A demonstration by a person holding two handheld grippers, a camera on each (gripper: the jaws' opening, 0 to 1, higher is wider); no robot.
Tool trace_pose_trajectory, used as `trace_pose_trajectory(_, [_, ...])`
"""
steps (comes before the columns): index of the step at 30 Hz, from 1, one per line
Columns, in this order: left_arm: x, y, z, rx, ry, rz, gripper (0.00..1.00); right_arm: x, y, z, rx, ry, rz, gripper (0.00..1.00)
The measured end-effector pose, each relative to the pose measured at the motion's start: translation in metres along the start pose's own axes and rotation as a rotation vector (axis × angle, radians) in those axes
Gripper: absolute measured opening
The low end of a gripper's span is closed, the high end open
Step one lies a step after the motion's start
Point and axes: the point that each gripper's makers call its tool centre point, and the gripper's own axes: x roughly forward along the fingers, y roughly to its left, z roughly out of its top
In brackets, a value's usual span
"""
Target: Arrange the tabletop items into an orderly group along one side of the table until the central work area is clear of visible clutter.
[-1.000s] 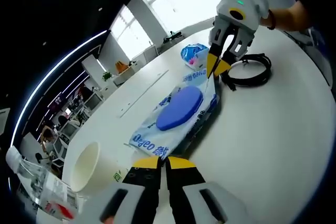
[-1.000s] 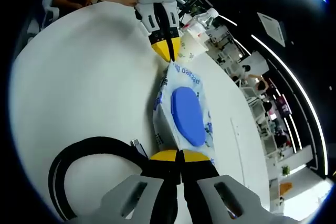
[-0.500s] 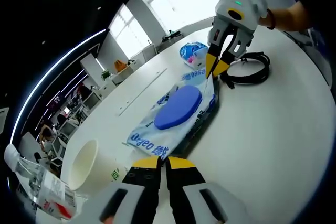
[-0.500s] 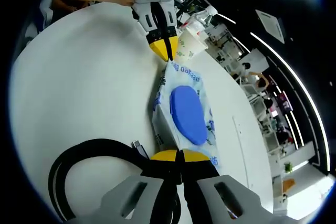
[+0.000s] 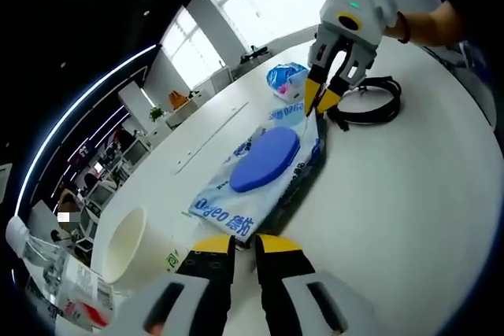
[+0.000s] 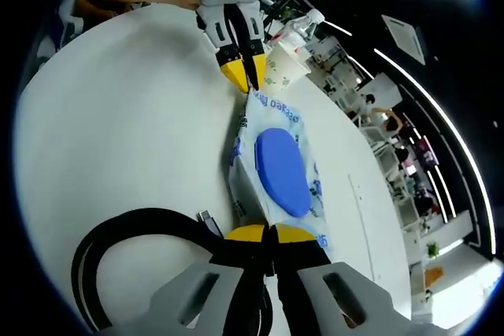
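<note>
Left gripper [image 5: 242,243] at 6 o'clock: fingers slightly spread at the wipes pack [image 5: 264,164] edge. Right gripper [image 6: 266,234] fingers pressed together, pinching the pack's other end. Pack sits mid-bench [image 5: 409,194], between both. My read: keep both ends level and move them together toward one edge. Left gripper view adds a blue bag [image 5: 285,80]; right gripper view shows the cable [image 6: 130,253] close up, cup [image 6: 283,70] at 12.

Flat white-and-blue wipes pack [image 5: 264,169] with oval blue lid, lying lengthwise on white table [image 5: 394,194]. Coiled black cable [image 5: 366,101] beyond one end, paper cup [image 5: 126,245] near other.
</note>
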Motion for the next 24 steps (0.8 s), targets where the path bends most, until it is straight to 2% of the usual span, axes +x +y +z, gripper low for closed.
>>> trace_pose_trajectory(4, [-0.001, -0.002, -0.002, 0.022, 0.007, 0.001, 0.16, -0.003, -0.003, 0.001, 0.083, -0.029, 0.009, 0.10])
trace_pose_trajectory(8, [-0.001, -0.004, -0.004, 0.048, 0.010, 0.003, 0.19, -0.006, -0.005, 0.003, 0.108, -0.042, 0.001, 0.19])
trace_pose_trajectory(17, [-0.003, -0.002, -0.002, 0.017, -0.002, 0.004, 0.19, -0.009, -0.010, 0.001, 0.114, -0.044, -0.024, 0.22])
trace_pose_trajectory(24, [-0.006, -0.001, -0.001, 0.008, -0.013, 0.009, 0.20, -0.013, -0.013, 0.002, 0.168, -0.069, -0.023, 0.25])
